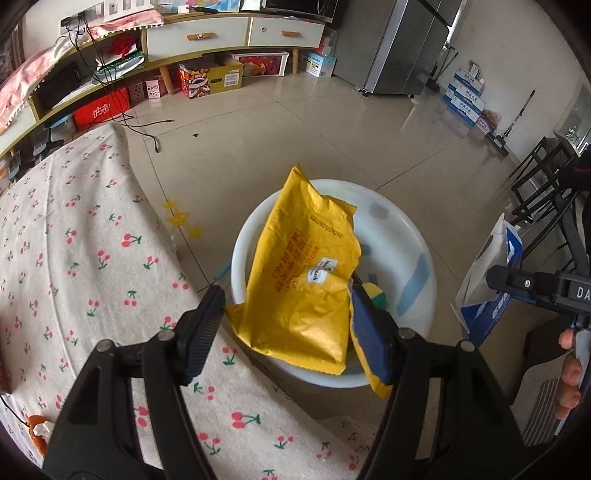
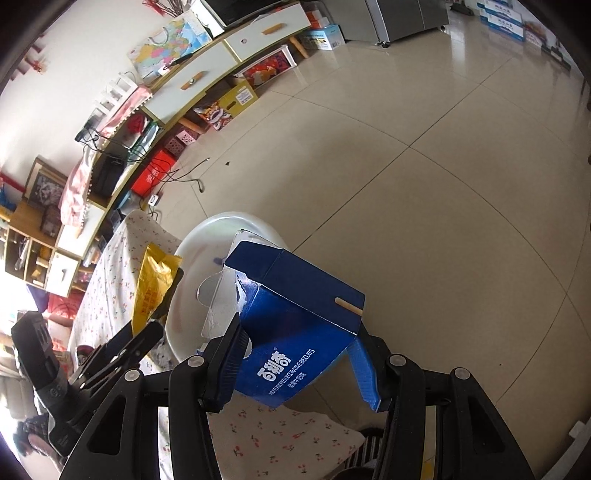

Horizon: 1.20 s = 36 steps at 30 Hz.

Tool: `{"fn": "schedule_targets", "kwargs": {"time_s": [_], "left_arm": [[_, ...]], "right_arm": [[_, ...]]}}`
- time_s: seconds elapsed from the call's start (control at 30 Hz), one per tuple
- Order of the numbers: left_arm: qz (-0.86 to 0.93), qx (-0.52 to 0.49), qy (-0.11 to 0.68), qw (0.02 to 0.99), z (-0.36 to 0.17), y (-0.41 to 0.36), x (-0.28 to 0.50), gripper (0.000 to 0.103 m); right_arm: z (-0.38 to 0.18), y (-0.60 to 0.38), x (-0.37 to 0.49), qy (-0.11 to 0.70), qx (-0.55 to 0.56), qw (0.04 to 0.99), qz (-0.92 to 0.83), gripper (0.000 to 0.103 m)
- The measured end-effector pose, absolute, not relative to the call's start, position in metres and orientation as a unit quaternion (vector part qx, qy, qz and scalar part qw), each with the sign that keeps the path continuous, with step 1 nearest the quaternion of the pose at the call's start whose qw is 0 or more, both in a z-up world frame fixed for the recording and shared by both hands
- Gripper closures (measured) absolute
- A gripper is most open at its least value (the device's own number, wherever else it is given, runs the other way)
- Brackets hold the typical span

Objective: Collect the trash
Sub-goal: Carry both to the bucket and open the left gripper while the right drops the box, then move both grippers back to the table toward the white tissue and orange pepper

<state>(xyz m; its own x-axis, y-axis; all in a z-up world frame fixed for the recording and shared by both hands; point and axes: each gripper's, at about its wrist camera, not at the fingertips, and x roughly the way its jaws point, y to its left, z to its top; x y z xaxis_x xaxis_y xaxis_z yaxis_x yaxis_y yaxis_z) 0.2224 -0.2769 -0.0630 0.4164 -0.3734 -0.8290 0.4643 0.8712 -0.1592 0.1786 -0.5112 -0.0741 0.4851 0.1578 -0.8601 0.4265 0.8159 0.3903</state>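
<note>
A yellow snack bag (image 1: 303, 280) hangs over the white round bin (image 1: 410, 229) on the floor. My left gripper (image 1: 291, 332) is open; the bag's edge rests against its right finger (image 1: 373, 332), the left finger stands clear. My right gripper (image 2: 295, 362) is shut on a torn blue biscuit box (image 2: 295, 332), held above the bin (image 2: 218, 229) rim. The box also shows in the left wrist view (image 1: 487, 280), right of the bin. The yellow bag shows in the right wrist view (image 2: 153, 288) with the left gripper beside it.
A table with a cherry-print cloth (image 1: 74, 258) lies left of the bin. A TV cabinet (image 1: 207, 33) with boxes under it lines the far wall. A steel fridge (image 1: 402, 48) stands at the back. Black chairs (image 1: 543, 177) stand at the right. Cables (image 1: 147, 129) lie on the tiled floor.
</note>
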Motion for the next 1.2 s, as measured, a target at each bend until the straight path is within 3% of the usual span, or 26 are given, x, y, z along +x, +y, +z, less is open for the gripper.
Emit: {"fn": "schedule_targets", "kwargs": {"time_s": [0.17, 0.8, 0.97, 1.2], "left_arm": [[-0.23, 0.052, 0.479, 0.846, -0.06, -0.273, 0.222, 0.021], [-0.217, 0.004, 0.473, 0.854, -0.033, -0.188, 0.193, 0.019], [-0.202, 0.001, 0.472, 0.858, -0.028, -0.157, 0.186, 0.019], [-0.169, -0.002, 0.47, 0.866, -0.019, -0.105, 0.18, 0.018]], "right_arm": [[-0.075, -0.513, 0.183, 0.502, 0.285, 0.812, -0.089, 0.049], [-0.074, -0.478, 0.216, 0.504, 0.251, 0.822, -0.085, 0.046], [-0.069, -0.467, 0.225, 0.494, 0.242, 0.83, -0.092, 0.024], [-0.057, -0.449, 0.228, 0.497, 0.223, 0.834, -0.087, 0.019]]}}
